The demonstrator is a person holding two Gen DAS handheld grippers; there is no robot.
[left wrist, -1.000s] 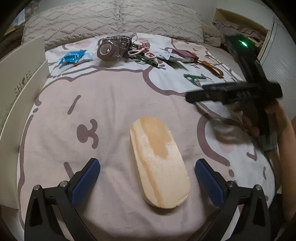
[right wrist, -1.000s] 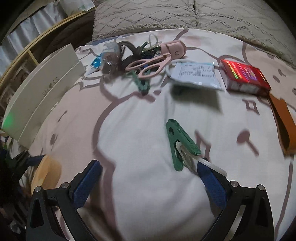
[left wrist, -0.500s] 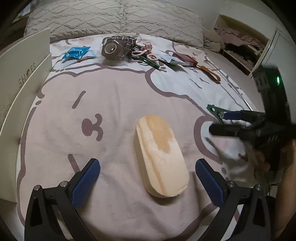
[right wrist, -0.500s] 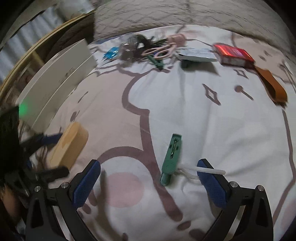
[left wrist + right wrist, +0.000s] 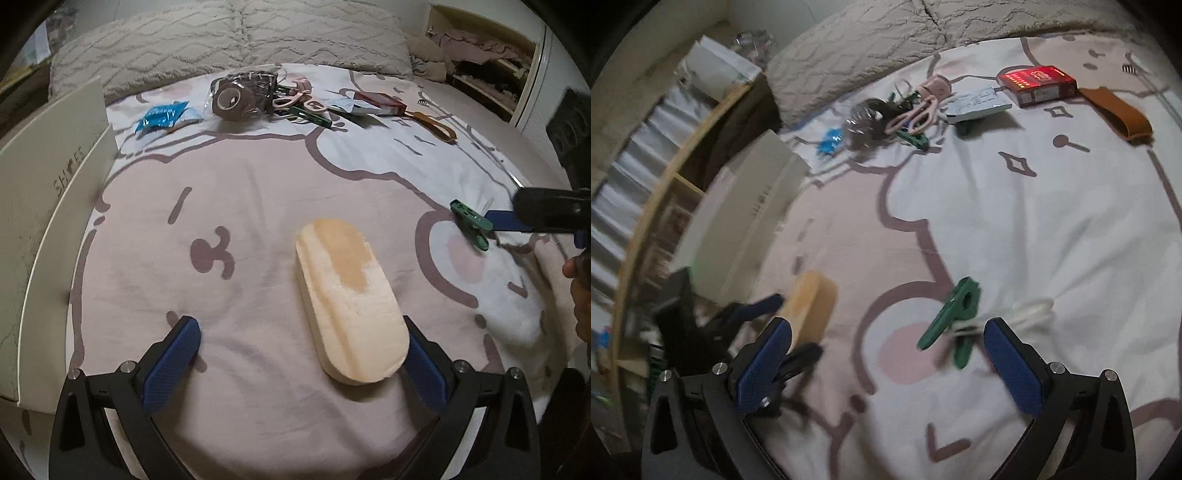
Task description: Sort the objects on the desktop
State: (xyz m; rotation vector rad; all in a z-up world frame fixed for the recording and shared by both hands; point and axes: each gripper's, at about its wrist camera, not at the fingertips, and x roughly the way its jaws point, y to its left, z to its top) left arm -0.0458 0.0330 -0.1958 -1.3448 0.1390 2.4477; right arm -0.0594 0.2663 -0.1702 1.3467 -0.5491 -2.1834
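Green clip [image 5: 955,321]: lying on bedspread [image 5: 1034,229], between spread right gripper [image 5: 888,350] fingers.
Left gripper [image 5: 303,350]: apart, straddling wooden block [image 5: 349,295].

Green clip [image 5: 951,321]: formerly out on the white part of the bedspread [image 5: 1052,229], well ahead of the pile at the pillow edge; now drawn back toward the near edge, lying on the pink cheek patch, tilted, white loop beside it.

Right gripper [image 5: 886,360]: swung leftward, jaws wide, clip between the pads.

Left gripper [image 5: 303,356]: closed in on the wooden board [image 5: 349,299]; right pad now beside the board's near end.
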